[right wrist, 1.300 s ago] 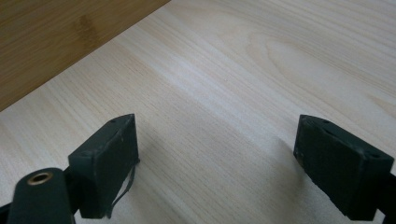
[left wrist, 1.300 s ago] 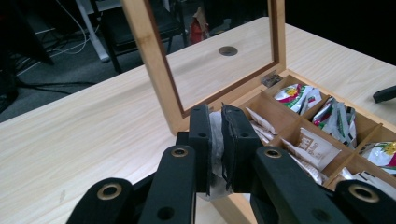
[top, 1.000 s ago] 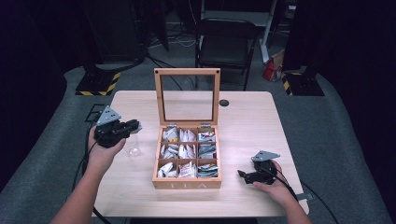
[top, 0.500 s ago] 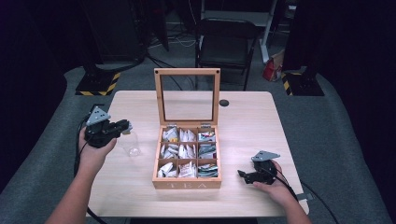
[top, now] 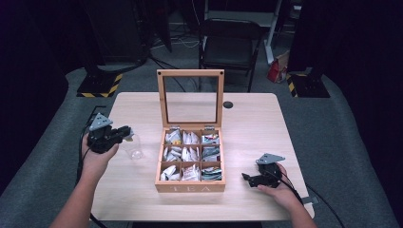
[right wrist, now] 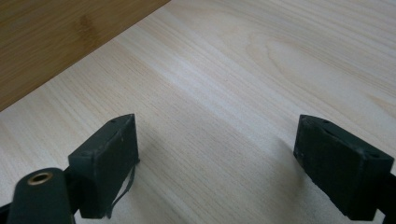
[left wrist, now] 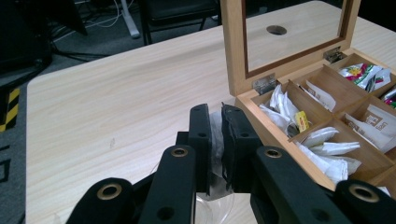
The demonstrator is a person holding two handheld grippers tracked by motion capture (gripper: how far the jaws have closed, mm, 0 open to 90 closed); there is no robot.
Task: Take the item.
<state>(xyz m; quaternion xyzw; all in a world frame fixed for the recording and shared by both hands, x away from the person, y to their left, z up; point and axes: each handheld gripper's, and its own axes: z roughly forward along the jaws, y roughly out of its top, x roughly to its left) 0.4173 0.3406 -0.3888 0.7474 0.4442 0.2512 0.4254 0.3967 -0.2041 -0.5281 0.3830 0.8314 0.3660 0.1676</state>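
Two claws: one per hand, at opposite ends of the desk [top: 247, 118].
Left claw [left wrist: 215, 140]: jaws pinched on the rim of a clear plastic cup [top: 134, 146].
Cup: on the desk, just left of the open wooden tea box [top: 190, 186].
Right claw [right wrist: 217, 154]: jaws wide, nothing between, low over bare desk right of the box.

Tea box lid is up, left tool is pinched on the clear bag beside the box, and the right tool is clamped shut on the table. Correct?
Not quite. The right tool is open: the right gripper view shows its jaws wide apart over bare table. The rest holds: tea box lid up, left tool pinched on the clear bag.
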